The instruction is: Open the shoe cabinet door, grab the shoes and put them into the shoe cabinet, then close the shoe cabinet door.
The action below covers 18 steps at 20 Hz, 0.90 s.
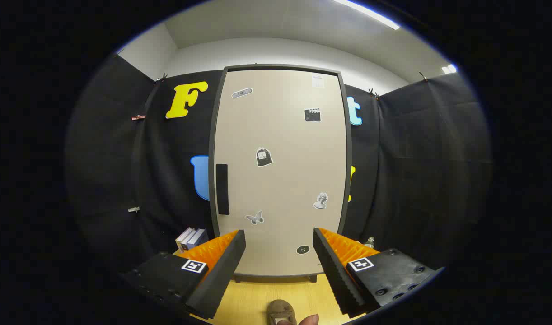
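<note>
Two fingers of your gripper are standing wide apart with nothing between them, pressing on nothing, their ridged inner faces turned toward each other across an open gap. Straight ahead of the fingers, and well beyond their tips, the shoe cabinet is standing upright with its pale door sitting flush in the dark frame, so you are facing it closed. A dark vertical handle is sitting on the door's left edge, above and slightly outside your left finger's tip. Several small stickers are showing on the door, among them a butterfly just above the left fingertip, a bust above the right fingertip, and a round dark one low down between the fingers, nearer the right one. Below the gap, on the near side of the fingertips, a brownish shoe is lying on the yellow wooden floor, only its top end showing, apart from both fingers and short of the cabinet's base. Just beside the shoe, a fingertip of a hand is poking in. Behind your left finger, some books are standing next to the cabinet's lower left corner, and a small bottle is peeking out behind your right finger.
</note>
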{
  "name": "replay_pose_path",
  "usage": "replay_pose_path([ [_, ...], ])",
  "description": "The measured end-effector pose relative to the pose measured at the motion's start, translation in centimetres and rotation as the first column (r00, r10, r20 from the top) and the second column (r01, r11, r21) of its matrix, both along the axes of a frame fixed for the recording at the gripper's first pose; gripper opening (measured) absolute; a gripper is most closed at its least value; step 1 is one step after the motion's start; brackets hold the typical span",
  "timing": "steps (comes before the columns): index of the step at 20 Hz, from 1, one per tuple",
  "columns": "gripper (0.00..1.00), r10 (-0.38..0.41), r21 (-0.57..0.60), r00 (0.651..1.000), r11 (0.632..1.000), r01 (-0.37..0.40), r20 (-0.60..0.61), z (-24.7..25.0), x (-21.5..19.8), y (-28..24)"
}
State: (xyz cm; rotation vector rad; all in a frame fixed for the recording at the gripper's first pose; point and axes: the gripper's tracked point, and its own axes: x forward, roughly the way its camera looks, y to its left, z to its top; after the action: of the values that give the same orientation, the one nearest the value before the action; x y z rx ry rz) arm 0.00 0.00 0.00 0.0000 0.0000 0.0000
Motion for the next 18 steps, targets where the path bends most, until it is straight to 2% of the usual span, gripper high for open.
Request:
replay_pose_path([
  [5,0.98,0.01,0.037,1.0,0.999,-0.01,0.005,0.44,-0.25,0.78],
  [18,0.98,0.022,0.032,1.0,0.999,-0.022,0.003,0.44,-0.57,0.98],
])
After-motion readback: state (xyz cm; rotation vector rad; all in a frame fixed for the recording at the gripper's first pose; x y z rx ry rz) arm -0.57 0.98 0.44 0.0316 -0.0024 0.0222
